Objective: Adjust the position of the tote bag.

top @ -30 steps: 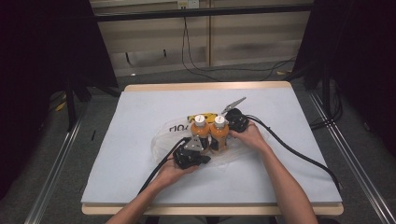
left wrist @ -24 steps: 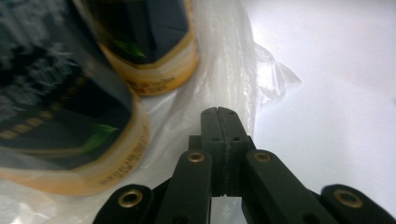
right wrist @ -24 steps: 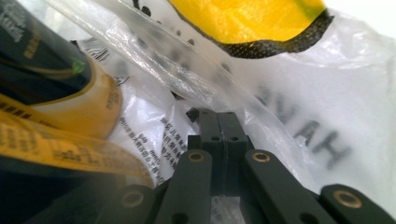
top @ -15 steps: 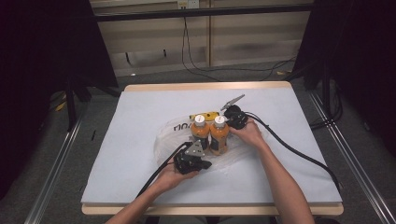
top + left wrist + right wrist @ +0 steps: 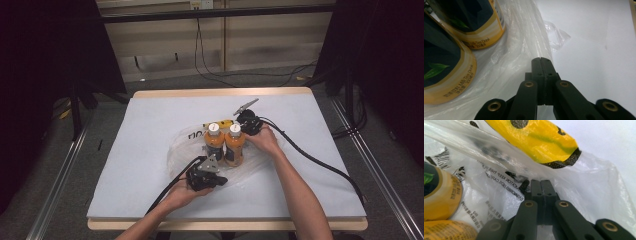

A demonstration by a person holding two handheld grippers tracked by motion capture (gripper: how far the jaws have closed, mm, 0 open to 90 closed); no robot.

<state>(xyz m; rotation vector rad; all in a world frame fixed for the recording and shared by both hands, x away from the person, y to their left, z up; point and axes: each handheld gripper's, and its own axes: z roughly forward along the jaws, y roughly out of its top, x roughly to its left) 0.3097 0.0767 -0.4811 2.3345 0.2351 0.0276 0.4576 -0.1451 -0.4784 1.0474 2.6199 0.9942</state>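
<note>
Two orange drink bottles with white caps stand upright side by side inside a clear plastic bag on the white table. My left gripper is at the bag's near edge, shut on a fold of the film. Both bottles' labels stand close on its left. My right gripper is at the bag's far right side, behind the bottles, shut on printed film. A yellow packet lies just beyond its jaws.
The white table mat has bare room to the left, right and front of the bag. Black cables trail from both grippers toward the near edge. A wooden rim marks the far edge.
My left gripper has drawn back a little toward the near edge, holding the bag's film. The bottles and the right gripper have hardly moved.
</note>
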